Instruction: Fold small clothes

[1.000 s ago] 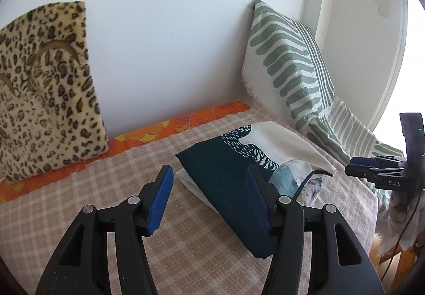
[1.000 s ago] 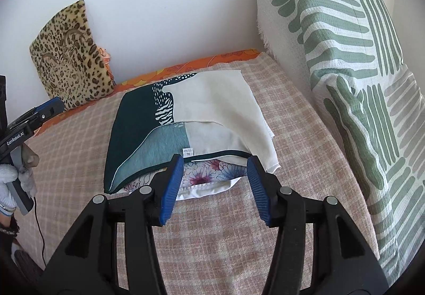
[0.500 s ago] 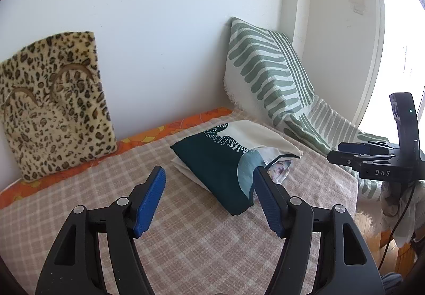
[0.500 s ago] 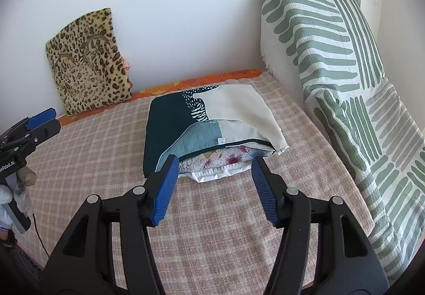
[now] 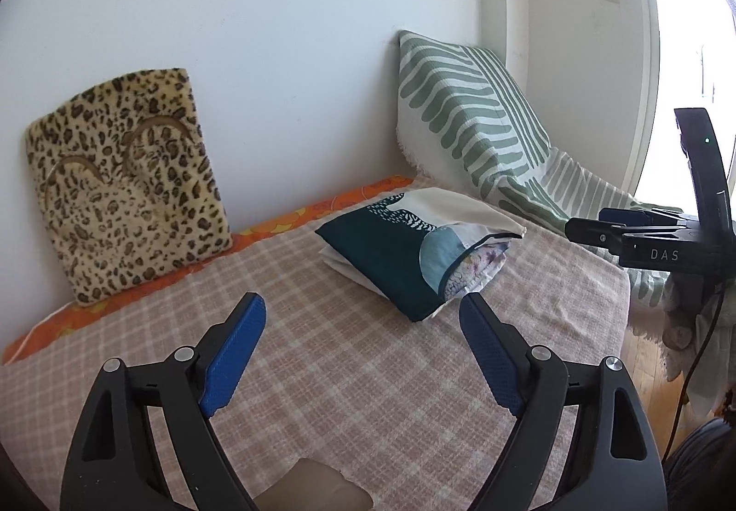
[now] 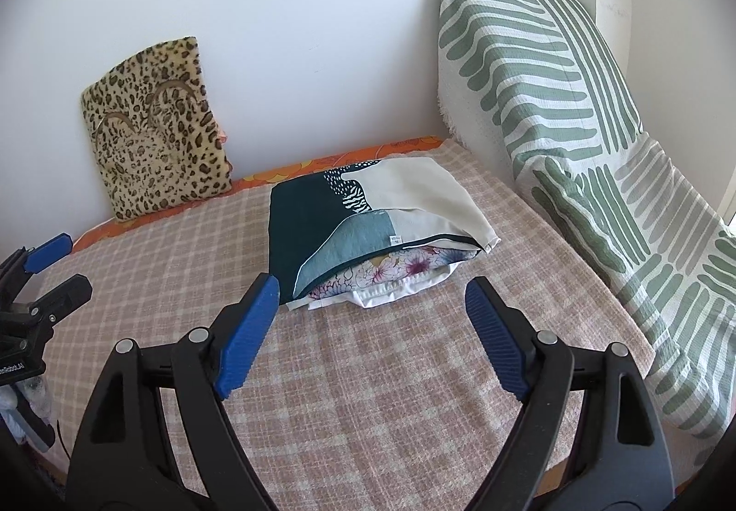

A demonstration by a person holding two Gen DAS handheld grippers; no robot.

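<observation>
on the bed (image 6: 414, 419), under a pink checked cover, the stack of folded clothes (image 6: 368, 226) sits toward the far right corner, near the green striped cushion (image 6: 552, 97) and well apart from the leopard cushion (image 6: 156, 129) leaning on the wall. top piece is dark teal and cream; a floral piece and a white one show beneath at the open front edge

risks from here, as judgement: the stack looks loose at the front, the top piece arching over the floral layer rather than lying flat, so a nudge or a snagged pad could slide the layers apart or flip the top fold open. the cover is soft and wrinkled; a drag across it could pull the stack askew. no unfolded garment is in view, so what comes next is unclear

left hand-held gripper (image 5: 363, 345): jaws wide and opening, nothing between the blue pads, touching nothing, short of the stack's near corner

right hand-held gripper (image 6: 372, 327): likewise wide and opening, empty, pads (image 6: 248, 331) clear of the cloth, just before the stack's front edge; each device shows at the edge of the other's view
</observation>
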